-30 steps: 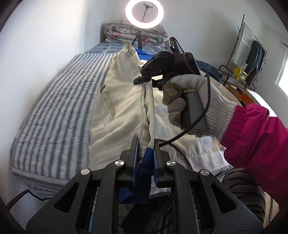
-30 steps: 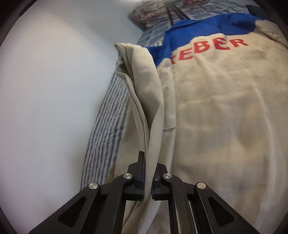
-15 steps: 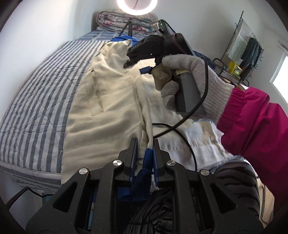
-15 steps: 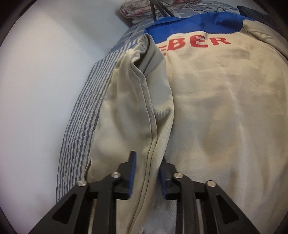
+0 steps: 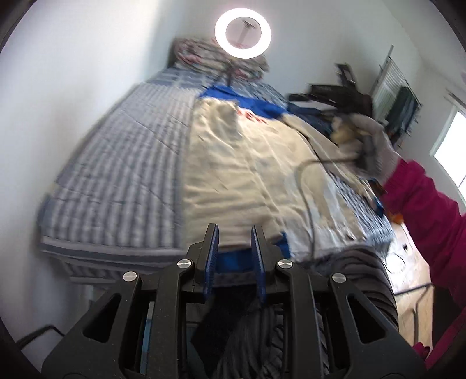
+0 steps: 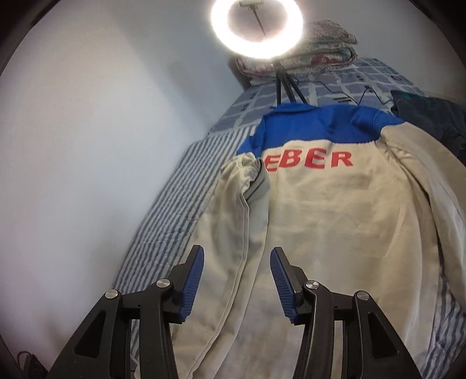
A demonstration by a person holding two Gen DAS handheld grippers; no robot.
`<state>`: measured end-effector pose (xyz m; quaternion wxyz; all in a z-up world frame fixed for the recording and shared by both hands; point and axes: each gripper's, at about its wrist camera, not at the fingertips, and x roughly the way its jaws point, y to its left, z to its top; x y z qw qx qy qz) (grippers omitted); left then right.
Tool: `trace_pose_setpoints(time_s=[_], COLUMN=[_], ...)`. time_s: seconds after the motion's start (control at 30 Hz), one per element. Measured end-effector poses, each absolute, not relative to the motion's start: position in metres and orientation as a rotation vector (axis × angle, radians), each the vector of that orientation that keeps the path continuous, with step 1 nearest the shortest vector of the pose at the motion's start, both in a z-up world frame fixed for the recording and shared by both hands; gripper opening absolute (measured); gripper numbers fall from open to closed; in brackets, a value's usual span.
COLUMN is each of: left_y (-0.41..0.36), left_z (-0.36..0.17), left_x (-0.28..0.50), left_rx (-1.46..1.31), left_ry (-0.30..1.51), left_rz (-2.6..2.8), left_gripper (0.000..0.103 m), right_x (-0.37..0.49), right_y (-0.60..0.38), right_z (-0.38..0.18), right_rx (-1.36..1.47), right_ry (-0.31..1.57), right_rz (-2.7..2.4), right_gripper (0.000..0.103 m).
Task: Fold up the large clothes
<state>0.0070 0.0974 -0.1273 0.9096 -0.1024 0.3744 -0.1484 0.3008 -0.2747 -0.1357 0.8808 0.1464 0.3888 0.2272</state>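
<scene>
A cream jacket (image 6: pixel 335 233) with a blue yoke and red letters lies back up on the striped bed (image 5: pixel 122 163). Its left sleeve (image 6: pixel 241 210) is folded lengthwise onto the back. My right gripper (image 6: pixel 237 277) hangs above that sleeve, jaws opening and wide apart, with nothing between the pads. In the left wrist view it is a blur in a gloved hand (image 5: pixel 370 140) at the upper right. My left gripper (image 5: pixel 234 247) is above the jacket's blue hem (image 5: pixel 233 258) at the bed's near edge. Its jaws are opening, the pads apart and clear of the cloth.
A lit ring light (image 6: pixel 257 26) on a tripod and a folded quilt (image 6: pixel 314 49) stand at the head of the bed. A white wall (image 6: pixel 87 145) runs along the left. A dark garment (image 6: pixel 431 113) lies at the right; a clothes rack (image 5: pixel 399 99) stands beyond.
Both grippers have let go of the folded sleeve edge and hem and drawn back and up. The sleeve now lies flat on the jacket's back.
</scene>
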Motion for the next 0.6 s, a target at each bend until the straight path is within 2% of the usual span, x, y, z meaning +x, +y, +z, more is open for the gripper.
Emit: trace_pose_setpoints(time_s=[0.07,0.17,0.4,0.6], left_y=[0.107,0.112,0.099,0.071], left_z=[-0.121,-0.123,-0.171,-0.190], left_x=[0.010,0.024,0.074,0.096], left_rx=[-0.212,-0.210,-0.358,-0.328], left_ry=[0.751,0.725,0.784,0.811], left_rz=[-0.291,-0.266,-0.327,-0.357], left_gripper=[0.022,0.022,0.022,0.022], right_x=[0.294,0.290,0.324,0.377], right_y=[-0.277,-0.273,-0.253,-0.237], right_z=[-0.116,-0.095,-0.115,-0.155], right_rx=[0.293,0.264,0.240,0.278], right_ry=[0.773,0.722,0.776,0.859], right_rz=[0.491,0.496,0.486,0.486], right_gripper=[0.053,0.065,0.065,0.065])
